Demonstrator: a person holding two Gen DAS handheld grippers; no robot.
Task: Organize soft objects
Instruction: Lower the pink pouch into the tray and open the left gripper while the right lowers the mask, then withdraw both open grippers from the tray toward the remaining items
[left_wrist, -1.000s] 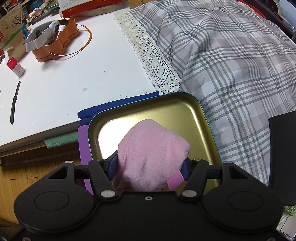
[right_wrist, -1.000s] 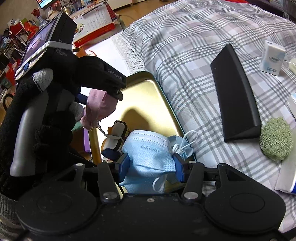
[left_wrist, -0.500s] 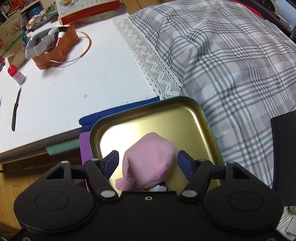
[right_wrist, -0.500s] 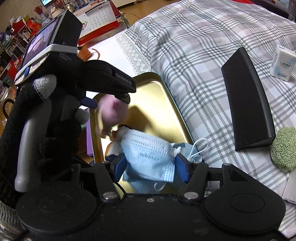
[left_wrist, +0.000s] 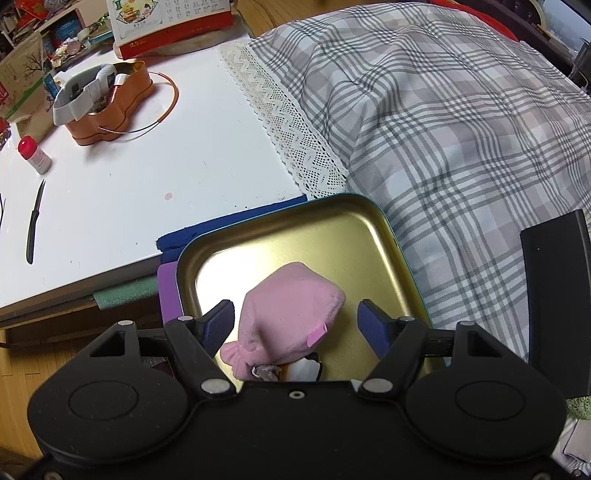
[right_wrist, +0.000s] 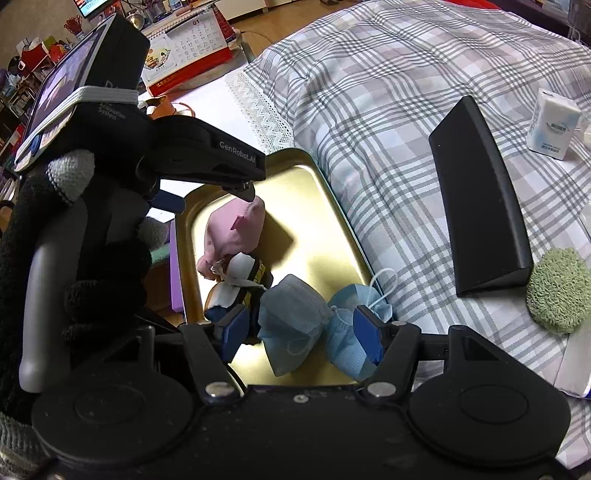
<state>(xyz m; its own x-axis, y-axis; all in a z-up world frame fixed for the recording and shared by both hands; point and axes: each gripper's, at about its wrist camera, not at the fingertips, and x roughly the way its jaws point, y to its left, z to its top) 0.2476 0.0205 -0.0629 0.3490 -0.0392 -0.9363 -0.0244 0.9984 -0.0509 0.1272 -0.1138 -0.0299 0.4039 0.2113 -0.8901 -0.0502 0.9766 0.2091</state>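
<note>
A gold metal tray (left_wrist: 295, 229) lies at the edge of the plaid bedding. In it rests a pink plush pouch (left_wrist: 291, 314), between the spread fingers of my left gripper (left_wrist: 295, 319), whose blue pads stand clear of it on both sides. The right wrist view shows the same pouch (right_wrist: 236, 229) beside a small white, black and yellow plush toy (right_wrist: 243, 273). A crumpled blue face mask (right_wrist: 295, 321) lies on the tray (right_wrist: 314, 221) between the fingers of my right gripper (right_wrist: 301, 332), which is open; the left pad is clear of it.
A gloved hand (right_wrist: 92, 258) holds the left gripper above the tray. On the plaid bedding (left_wrist: 443, 129) lie a black wedge (right_wrist: 480, 192), a green knitted pad (right_wrist: 557, 291) and a white box (right_wrist: 550, 125). The white table (left_wrist: 129, 177) carries an orange tin (left_wrist: 107, 107), a knife (left_wrist: 33, 229) and a small bottle (left_wrist: 33, 153).
Both grippers have opened. The pink pouch dropped from the left gripper onto the tray. The blue mask slipped out of the right gripper's squeeze and spread out on the tray.
</note>
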